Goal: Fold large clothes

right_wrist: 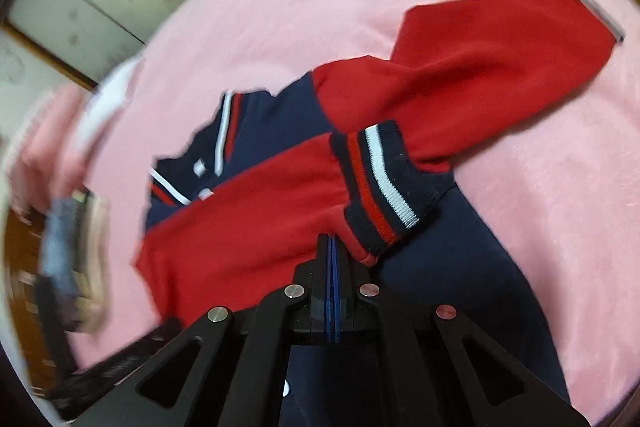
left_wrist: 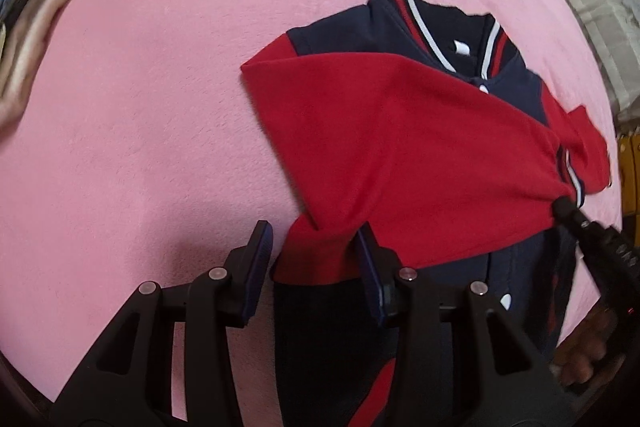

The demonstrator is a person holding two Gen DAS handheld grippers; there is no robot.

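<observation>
Right gripper (right_wrist: 332,247) clamps red sleeve (right_wrist: 256,219) near cuff; jacket (right_wrist: 440,267) beneath.

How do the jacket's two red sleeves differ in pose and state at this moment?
One sleeve is folded across the navy body, its striped cuff beside the shut right hand-held gripper, which pinches its fabric. The other sleeve lies spread out on the pink blanket, unheld, its cuff at the far end. Both are red, and both are on the same jacket.
</observation>
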